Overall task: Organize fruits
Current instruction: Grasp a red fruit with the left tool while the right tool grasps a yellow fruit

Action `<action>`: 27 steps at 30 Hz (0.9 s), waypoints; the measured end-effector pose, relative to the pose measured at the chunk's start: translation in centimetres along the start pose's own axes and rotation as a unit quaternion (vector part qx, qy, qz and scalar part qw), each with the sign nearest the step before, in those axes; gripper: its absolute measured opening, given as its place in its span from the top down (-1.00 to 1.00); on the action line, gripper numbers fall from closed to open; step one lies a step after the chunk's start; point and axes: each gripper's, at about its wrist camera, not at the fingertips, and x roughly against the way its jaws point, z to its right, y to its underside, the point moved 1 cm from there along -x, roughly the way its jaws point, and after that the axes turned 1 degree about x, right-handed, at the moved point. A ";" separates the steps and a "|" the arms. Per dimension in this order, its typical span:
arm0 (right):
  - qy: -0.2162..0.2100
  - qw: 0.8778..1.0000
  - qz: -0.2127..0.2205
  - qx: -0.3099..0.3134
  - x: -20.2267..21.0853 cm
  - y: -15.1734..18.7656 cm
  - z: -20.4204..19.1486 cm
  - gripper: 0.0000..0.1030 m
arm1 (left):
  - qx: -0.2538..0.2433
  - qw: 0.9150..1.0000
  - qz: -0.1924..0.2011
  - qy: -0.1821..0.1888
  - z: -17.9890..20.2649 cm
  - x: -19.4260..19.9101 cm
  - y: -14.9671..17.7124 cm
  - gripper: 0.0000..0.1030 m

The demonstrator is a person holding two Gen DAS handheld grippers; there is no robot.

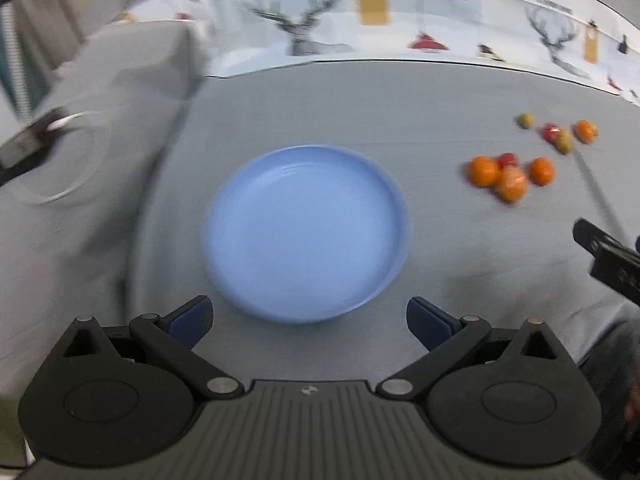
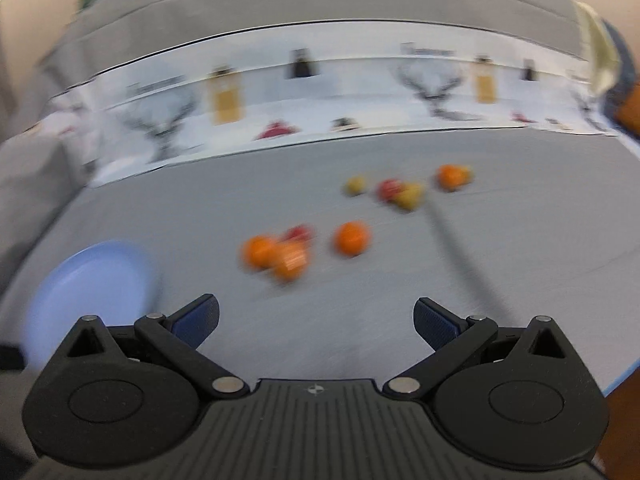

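Observation:
An empty blue plate (image 1: 306, 236) lies on the grey tablecloth just ahead of my left gripper (image 1: 309, 320), which is open and empty above the cloth. To its right lie several small fruits: oranges (image 1: 485, 171), red ones (image 1: 507, 159) and green-yellow ones (image 1: 525, 120). In the right wrist view my right gripper (image 2: 316, 322) is open and empty, with the oranges (image 2: 352, 238), red fruits (image 2: 299, 233) and yellow-green fruits (image 2: 355, 185) ahead of it and the plate (image 2: 92, 288) at the left. Both views are blurred.
A grey cushion or fabric bundle (image 1: 100, 128) with a ring mark sits left of the plate. A printed wall panel with deer and tags (image 1: 360, 20) stands behind the table. A thin grey rod (image 2: 460, 256) runs across the cloth by the fruits. The table's right edge (image 2: 624, 376) is close.

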 end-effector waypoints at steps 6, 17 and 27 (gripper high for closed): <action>0.065 0.997 -0.021 -0.040 -8.4 -1.8 6.0 -0.99 | -0.014 0.999 -0.019 0.032 6.4 -4.6 -3.9 -1.00; 0.039 0.999 -0.007 -0.036 -19.9 -4.0 8.6 -0.60 | -0.105 0.994 0.003 0.038 14.4 -10.7 -12.2 -1.00; 0.040 0.998 0.021 -0.055 -22.5 -4.6 10.9 0.39 | -0.235 0.965 -0.048 0.103 20.8 -16.5 -14.9 -1.00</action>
